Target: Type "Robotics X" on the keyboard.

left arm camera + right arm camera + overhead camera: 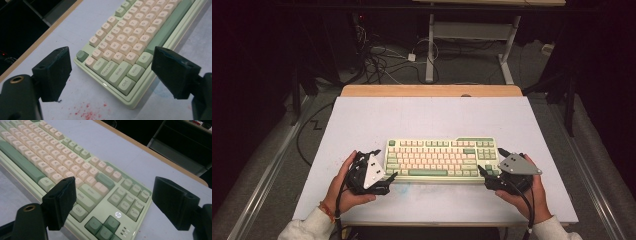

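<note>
A pale green keyboard [439,160] with cream and green keys lies flat on the white table top [422,117], near the front edge. My left gripper [386,163] is held at the keyboard's left end, open, with nothing between its jaws. In the left gripper view the keyboard's front left corner [125,85] lies between and beyond the open jaws of the left gripper [112,67]. My right gripper [490,160] is at the keyboard's right end, also open. Through the right gripper [117,200], the right gripper view looks onto the arrow keys and keyboard [62,162].
Red specks [87,112] stain the table just in front of the keyboard's left corner. A wooden strip [432,90] runs along the table's far edge. Beyond it are floor cables [382,60] and a white desk frame [430,50]. Dark surroundings flank both sides.
</note>
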Demonstrator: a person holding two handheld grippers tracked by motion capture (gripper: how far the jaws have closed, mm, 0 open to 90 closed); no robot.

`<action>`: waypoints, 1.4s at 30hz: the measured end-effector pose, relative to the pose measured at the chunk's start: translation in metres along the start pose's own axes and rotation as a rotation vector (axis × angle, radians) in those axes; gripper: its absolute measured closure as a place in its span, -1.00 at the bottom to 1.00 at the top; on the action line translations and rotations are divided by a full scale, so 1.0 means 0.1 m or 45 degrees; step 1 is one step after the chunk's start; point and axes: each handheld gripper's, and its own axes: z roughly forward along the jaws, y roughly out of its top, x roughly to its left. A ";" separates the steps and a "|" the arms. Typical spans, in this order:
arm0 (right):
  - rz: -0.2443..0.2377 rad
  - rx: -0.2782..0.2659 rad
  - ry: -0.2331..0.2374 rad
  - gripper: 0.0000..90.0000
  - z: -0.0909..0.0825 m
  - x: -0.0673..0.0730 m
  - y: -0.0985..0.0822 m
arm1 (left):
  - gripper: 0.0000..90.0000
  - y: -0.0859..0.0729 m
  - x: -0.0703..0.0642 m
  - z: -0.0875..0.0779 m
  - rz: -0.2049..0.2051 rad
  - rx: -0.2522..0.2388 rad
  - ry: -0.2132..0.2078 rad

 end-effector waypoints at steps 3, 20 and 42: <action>-0.009 0.005 -0.003 -0.56 -0.02 0.00 -0.02 | -0.66 -0.04 0.00 -0.02 0.021 0.018 0.011; 0.025 0.011 -0.040 -0.58 -0.12 -0.12 -0.21 | -0.65 -0.38 0.10 -0.17 -0.010 0.073 0.045; 0.153 0.100 -0.113 -0.61 -0.23 -0.34 -0.66 | -0.65 -0.76 0.14 -0.18 -0.101 0.177 0.008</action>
